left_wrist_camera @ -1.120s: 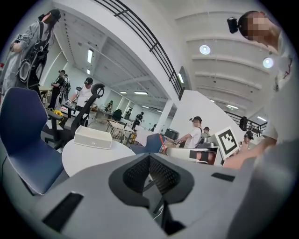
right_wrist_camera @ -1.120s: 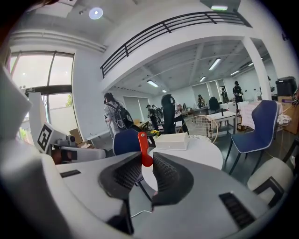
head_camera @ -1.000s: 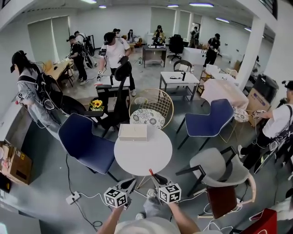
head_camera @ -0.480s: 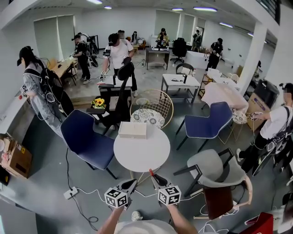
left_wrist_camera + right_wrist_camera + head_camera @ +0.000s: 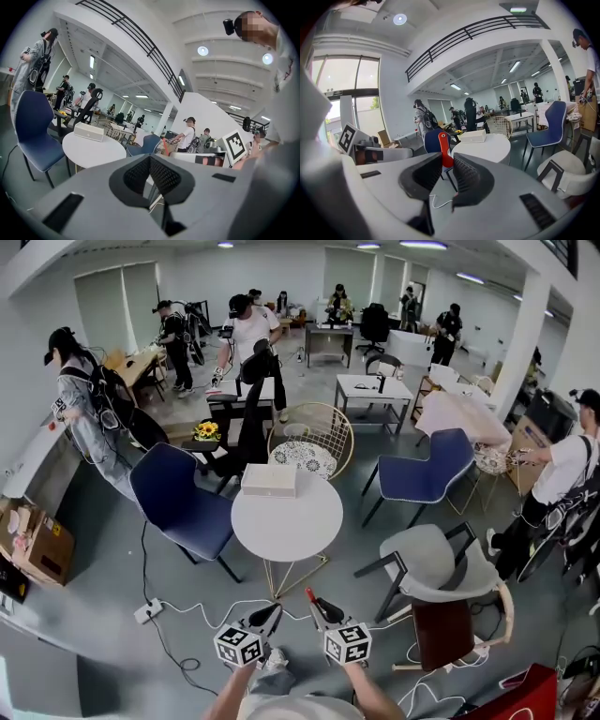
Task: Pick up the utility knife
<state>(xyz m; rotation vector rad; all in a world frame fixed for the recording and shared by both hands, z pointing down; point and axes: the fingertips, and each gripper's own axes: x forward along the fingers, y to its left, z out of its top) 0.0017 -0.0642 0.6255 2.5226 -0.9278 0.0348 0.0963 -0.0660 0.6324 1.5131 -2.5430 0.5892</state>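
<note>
The knife (image 5: 444,150) is clamped in the right gripper (image 5: 324,607), its red body poking out past the pads. The left gripper (image 5: 266,616) has its jaws pinched together on nothing. Ahead of both is grey floor (image 5: 103,615), then the round white table (image 5: 281,526) with a box (image 5: 269,480) on it. A blue chair (image 5: 178,507) is to its left and a grey chair (image 5: 436,563) to its right. A power strip (image 5: 147,611) lies left of the jaws. It's a busy open office. The table now sits farther from the jaws than a second ago.

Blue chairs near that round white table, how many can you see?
2. One blue chair stands left of the round white table; the other stands right of it, beyond the grey chair. Others may be hidden farther back.
</note>
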